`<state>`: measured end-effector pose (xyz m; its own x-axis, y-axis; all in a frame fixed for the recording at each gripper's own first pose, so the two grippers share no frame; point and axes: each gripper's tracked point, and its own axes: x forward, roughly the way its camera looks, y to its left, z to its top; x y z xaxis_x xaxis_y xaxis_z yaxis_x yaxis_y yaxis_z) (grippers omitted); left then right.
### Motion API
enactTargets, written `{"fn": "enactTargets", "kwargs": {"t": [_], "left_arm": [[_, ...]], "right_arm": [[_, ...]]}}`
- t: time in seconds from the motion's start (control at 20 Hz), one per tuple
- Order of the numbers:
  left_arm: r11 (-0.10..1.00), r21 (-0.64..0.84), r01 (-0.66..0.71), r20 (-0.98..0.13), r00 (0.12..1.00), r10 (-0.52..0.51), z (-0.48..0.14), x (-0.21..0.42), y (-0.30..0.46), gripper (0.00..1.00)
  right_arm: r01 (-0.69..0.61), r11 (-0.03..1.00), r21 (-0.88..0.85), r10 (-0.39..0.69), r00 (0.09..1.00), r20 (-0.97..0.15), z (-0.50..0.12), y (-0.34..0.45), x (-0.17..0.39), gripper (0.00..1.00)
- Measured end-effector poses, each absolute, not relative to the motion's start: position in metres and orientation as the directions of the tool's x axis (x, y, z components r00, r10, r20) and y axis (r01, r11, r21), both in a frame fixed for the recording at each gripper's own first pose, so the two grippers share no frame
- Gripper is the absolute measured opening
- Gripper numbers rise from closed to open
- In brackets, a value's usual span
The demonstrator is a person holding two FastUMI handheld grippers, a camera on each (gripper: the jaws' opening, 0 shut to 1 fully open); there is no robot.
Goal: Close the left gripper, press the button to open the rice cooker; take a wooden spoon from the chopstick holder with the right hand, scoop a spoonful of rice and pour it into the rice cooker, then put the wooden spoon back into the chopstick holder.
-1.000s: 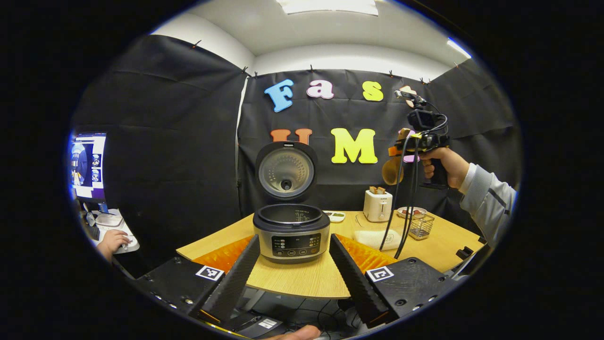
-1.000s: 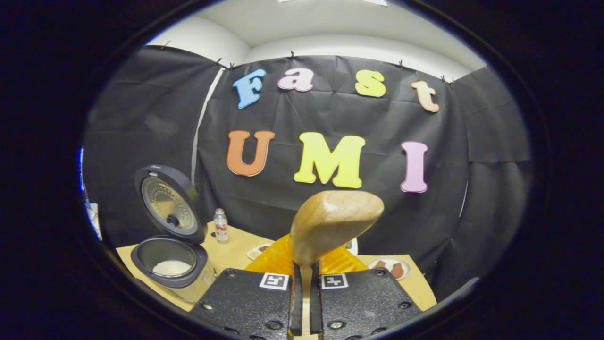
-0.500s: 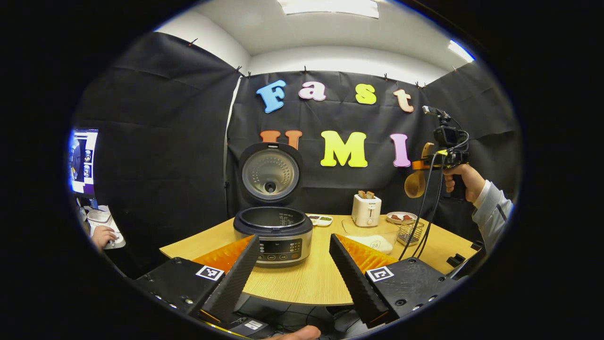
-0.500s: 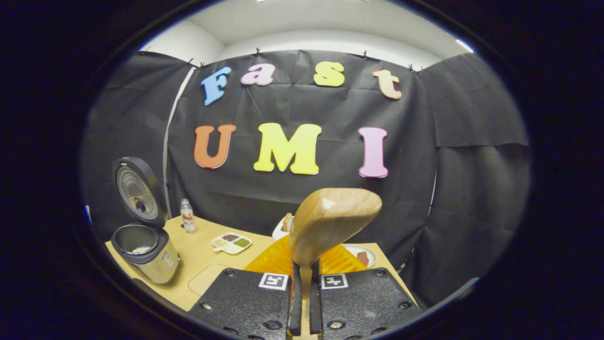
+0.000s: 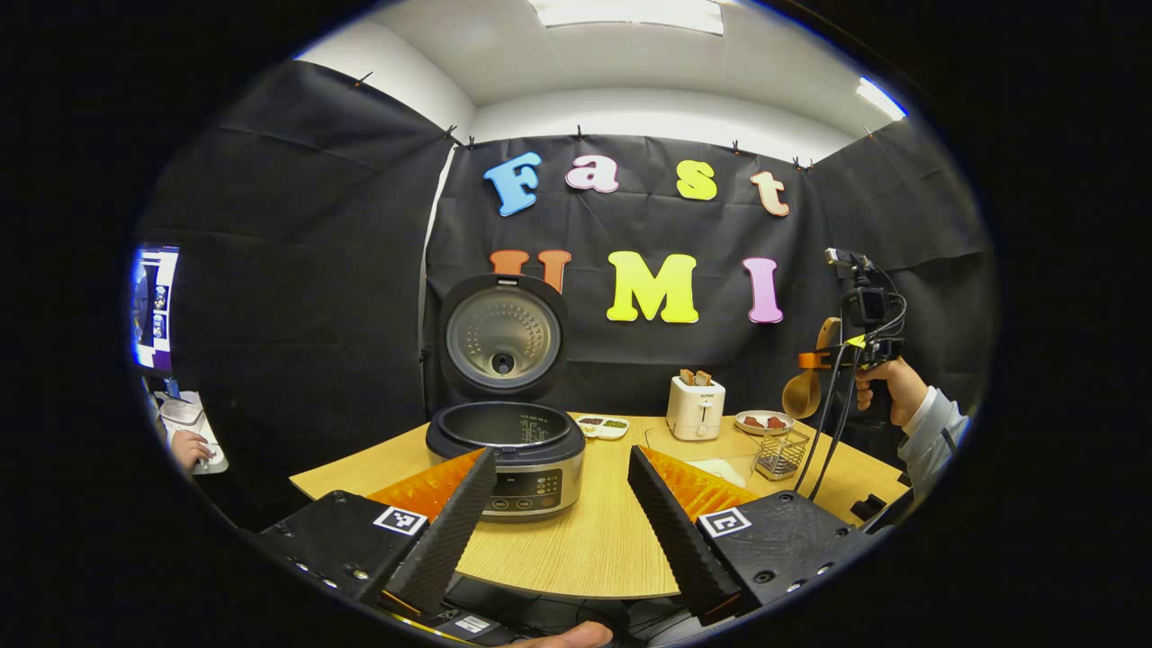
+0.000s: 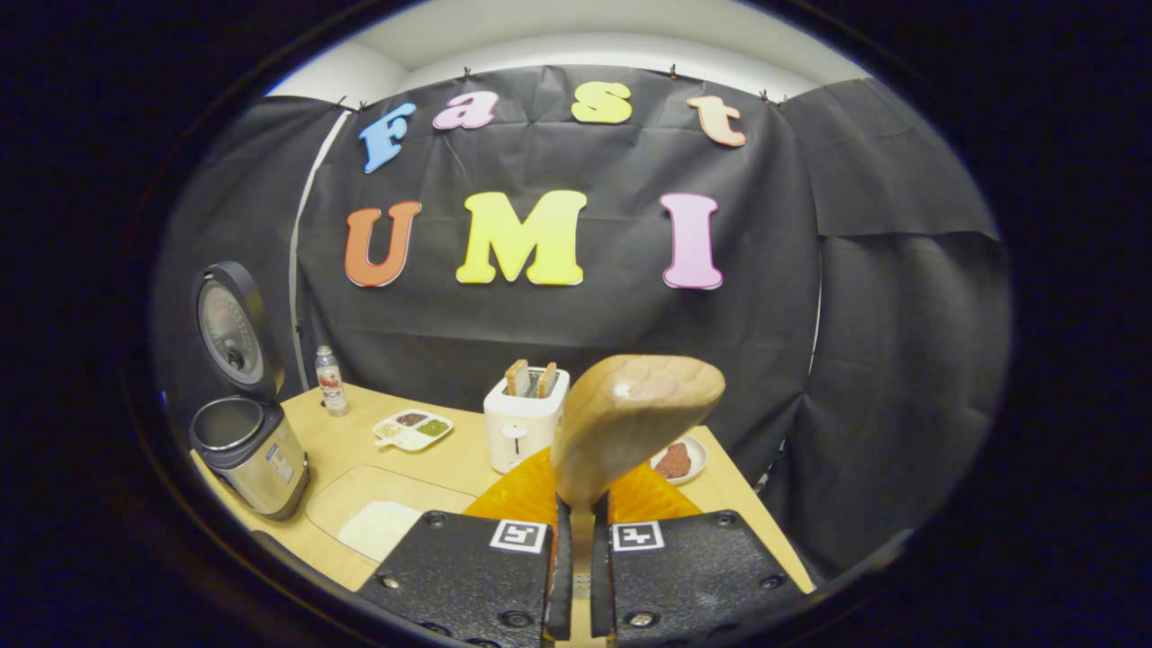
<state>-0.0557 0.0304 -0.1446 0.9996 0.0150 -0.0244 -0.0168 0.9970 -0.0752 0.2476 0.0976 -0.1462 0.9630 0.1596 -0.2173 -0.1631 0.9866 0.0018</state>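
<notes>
The left claw (image 5: 558, 504) hangs low in front of the light wooden table (image 5: 585, 540), its two fingers spread wide apart with nothing between them. Beyond them, on the table, stands the round silver rice cooker with a dark rim (image 5: 506, 454), its lid (image 5: 501, 337) swung upright and open.

In the right gripper view, the right claw (image 6: 576, 576) is clamped on the handle of a pale wooden spoon (image 6: 634, 414), both fingers pressing it, the rounded bowl rising just above the fingertips. In the left gripper view this claw is held by a hand in a grey sleeve (image 5: 886, 391) above the table's right end, the spoon bowl hanging down, above the small wire chopstick holder (image 5: 779, 453) and clear of it.

Near the holder lies a clear tray of white rice (image 6: 378, 526). Farther back stand a white toaster with two slices of bread (image 6: 524, 416), a small white divided dish (image 6: 412, 428), a plate with reddish food (image 6: 679, 459) and a small bottle (image 6: 330, 382).
</notes>
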Motion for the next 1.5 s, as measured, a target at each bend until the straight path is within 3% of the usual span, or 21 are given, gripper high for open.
{"fn": "enactTargets", "kwargs": {"t": [0.45,0.55,0.6,0.65,0.8,0.85,1.05,1.5], "left_arm": [[0.997,-0.079,-0.02,-0.05,0.999,0.016,-0.154,-0.03,0.027,0.94],[0.996,-0.079,-0.033,-0.059,0.998,0.029,-0.154,-0.023,0.03,0.95],[0.996,-0.077,-0.038,-0.064,0.997,0.033,-0.154,-0.021,0.032,0.94],[0.996,-0.076,-0.046,-0.07,0.997,0.041,-0.153,-0.017,0.035,0.94],[0.994,-0.079,-0.073,-0.079,0.995,0.067,-0.15,-0.008,0.049,0.94],[0.993,-0.083,-0.082,-0.079,0.994,0.076,-0.147,-0.005,0.053,0.94],[0.989,-0.098,-0.109,-0.052,0.993,0.105,-0.126,0.007,0.073,0.94],[0.983,-0.053,-0.173,-0.004,0.985,0.174,-0.069,0.029,0.122,0.95]], "right_arm": [[-0.166,0.98,0.113,0.192,0.935,-0.297,-0.203,0.089,0.282,0.17],[-0.17,0.978,0.119,0.197,0.939,-0.282,-0.2,0.088,0.284,0.3],[-0.158,0.982,0.1,0.18,0.945,-0.273,-0.202,0.086,0.292,0.51],[-0.138,0.988,0.062,0.149,0.954,-0.261,-0.193,0.076,0.294,0.64],[-0.098,0.995,-0.024,0.092,0.978,-0.187,-0.159,0.068,0.294,0.88],[-0.101,0.995,-0.028,0.095,0.982,-0.163,-0.147,0.069,0.289,0.91],[-0.068,0.997,-0.037,0.065,0.994,-0.086,-0.103,0.069,0.257,0.99],[-0.211,0.977,0.018,0.212,0.977,-0.019,-0.06,0.115,0.135,1.0]]}}
